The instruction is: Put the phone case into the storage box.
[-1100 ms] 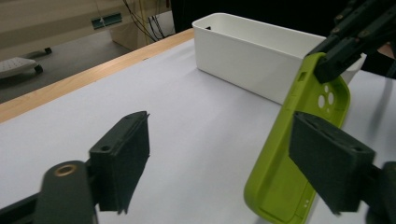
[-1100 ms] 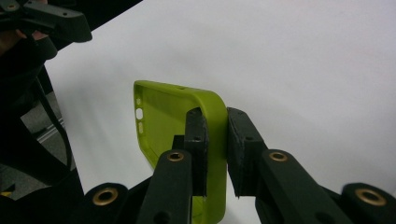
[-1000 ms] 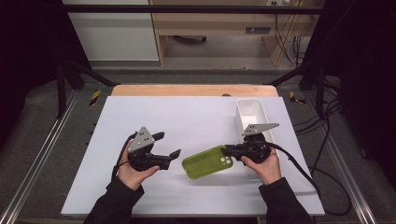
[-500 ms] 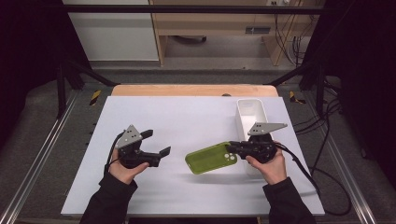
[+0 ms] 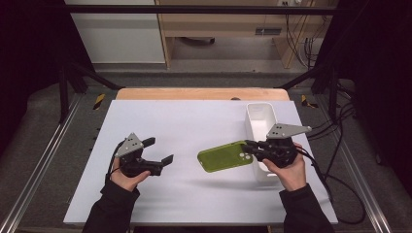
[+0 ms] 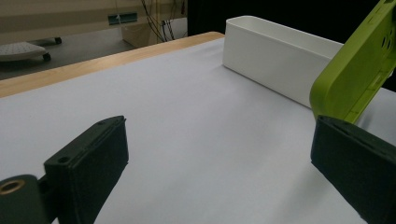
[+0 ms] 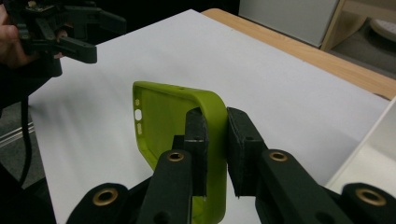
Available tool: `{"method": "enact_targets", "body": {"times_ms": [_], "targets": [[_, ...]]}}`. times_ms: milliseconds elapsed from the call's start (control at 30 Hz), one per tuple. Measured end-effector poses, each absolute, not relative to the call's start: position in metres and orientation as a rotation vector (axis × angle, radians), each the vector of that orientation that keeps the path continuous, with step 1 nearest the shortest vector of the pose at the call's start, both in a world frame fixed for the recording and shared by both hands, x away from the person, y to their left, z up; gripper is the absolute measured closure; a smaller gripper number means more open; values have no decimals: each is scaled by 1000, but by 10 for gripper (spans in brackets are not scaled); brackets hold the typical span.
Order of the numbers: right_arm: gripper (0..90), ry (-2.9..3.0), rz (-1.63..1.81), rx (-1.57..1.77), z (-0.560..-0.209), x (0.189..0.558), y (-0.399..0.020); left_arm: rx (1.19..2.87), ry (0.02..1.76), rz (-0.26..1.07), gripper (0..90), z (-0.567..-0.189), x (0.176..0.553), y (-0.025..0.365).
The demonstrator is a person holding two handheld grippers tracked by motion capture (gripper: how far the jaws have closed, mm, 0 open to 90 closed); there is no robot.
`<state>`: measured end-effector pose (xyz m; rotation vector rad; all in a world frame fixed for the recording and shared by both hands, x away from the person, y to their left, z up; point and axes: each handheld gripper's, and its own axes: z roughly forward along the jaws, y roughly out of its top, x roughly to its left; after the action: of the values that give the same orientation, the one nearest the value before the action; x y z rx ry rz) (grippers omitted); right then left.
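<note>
Right tool [image 5: 248, 147] clamps the green phone case [image 5: 224, 156] above the bench. White bin [image 5: 259, 116] sits just behind it on the far side. Left tool [image 5: 160, 151], just opened wide and empty, is well left.

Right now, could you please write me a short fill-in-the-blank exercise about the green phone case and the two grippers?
1. The right gripper is clamped on the wall of the ____ rubbery phone case.
2. The left gripper has its jaws ____, with nothing between them.
3. The long white plastic bin stands nearest the ____ gripper.

Missing words: green; open; right
</note>
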<state>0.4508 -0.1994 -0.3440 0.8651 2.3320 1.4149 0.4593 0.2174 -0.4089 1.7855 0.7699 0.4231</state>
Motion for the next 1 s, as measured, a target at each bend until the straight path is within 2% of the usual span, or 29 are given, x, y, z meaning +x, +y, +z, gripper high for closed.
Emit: {"method": "enact_targets", "body": {"times_ms": [1000], "targets": [[800,2222,1325,796,-301,460,-206,1769,813,433,25,-433,451,254]]}}
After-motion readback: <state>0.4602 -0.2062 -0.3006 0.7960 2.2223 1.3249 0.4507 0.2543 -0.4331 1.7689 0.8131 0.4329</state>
